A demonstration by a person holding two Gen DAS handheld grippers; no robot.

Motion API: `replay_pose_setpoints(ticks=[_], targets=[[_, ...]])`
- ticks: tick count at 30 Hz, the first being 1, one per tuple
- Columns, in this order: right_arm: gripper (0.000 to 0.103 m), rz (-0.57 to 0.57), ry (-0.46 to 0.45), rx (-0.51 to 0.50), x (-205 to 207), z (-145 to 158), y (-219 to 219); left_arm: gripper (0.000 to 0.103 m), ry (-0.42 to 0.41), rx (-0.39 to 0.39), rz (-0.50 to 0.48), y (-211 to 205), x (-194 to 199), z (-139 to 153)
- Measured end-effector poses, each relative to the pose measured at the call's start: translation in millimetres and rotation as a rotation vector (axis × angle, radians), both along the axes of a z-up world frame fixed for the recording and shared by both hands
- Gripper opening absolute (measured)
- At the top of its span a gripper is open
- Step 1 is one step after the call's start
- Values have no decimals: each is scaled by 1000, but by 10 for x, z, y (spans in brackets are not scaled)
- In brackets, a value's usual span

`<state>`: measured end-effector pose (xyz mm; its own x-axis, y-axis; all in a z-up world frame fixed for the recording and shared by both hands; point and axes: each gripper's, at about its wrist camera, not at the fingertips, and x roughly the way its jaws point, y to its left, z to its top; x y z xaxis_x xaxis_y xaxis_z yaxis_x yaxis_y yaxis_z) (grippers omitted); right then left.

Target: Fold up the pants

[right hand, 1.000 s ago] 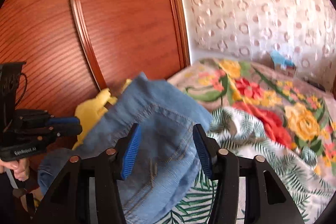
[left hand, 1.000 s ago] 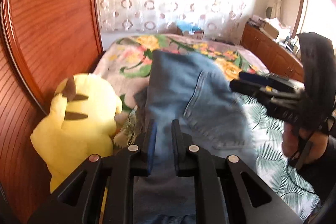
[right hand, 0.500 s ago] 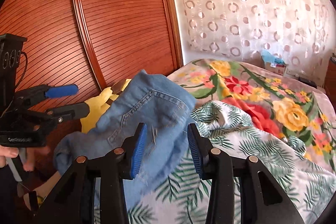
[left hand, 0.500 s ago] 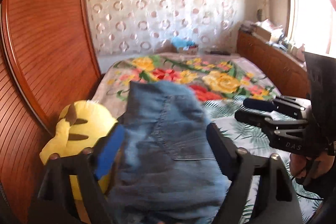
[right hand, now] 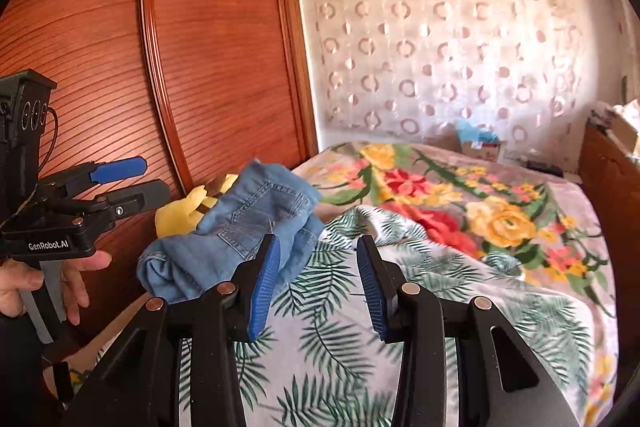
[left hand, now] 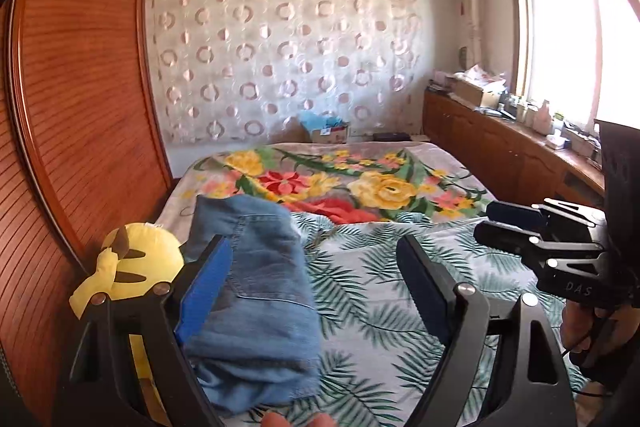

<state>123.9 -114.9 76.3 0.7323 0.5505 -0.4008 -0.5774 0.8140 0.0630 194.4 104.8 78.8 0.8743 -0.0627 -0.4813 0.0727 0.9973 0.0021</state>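
Observation:
The blue denim pants [left hand: 256, 283] lie folded in a compact bundle on the left side of the bed, next to a yellow plush toy; they also show in the right wrist view [right hand: 236, 231]. My left gripper [left hand: 316, 259] is open and empty, raised above the bed, with the bundle behind its left finger. My right gripper [right hand: 316, 259] is open and empty, just right of the bundle and apart from it. Each gripper shows in the other's view, the right gripper [left hand: 504, 227] at the right and the left gripper [right hand: 132, 183] at the left.
A yellow plush toy [left hand: 132, 267] sits by the bed's left edge against the wooden wardrobe [left hand: 72, 107]. The bed carries a leaf-print sheet [left hand: 384, 291] and a floral blanket [left hand: 352, 179]. A wooden cabinet [left hand: 512, 155] with clutter runs along the right wall.
My left gripper opened and let go of the pants. Both grippers lifted and drew back. The pants now rest as a folded bundle by the plush toy.

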Motion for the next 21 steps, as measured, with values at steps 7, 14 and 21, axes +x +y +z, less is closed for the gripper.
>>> replay_pose_setpoints(ticks=[7, 14, 21], targets=[[41, -64, -58, 23, -722, 203, -391, 84, -59, 4, 10, -310, -348, 169], [43, -157, -85, 21, -1324, 296, -619, 84, -93, -1, 48, -570, -653, 180], [55, -259, -107, 8, -1786, 357, -720, 84, -90, -16, 28, -767, -924, 185]])
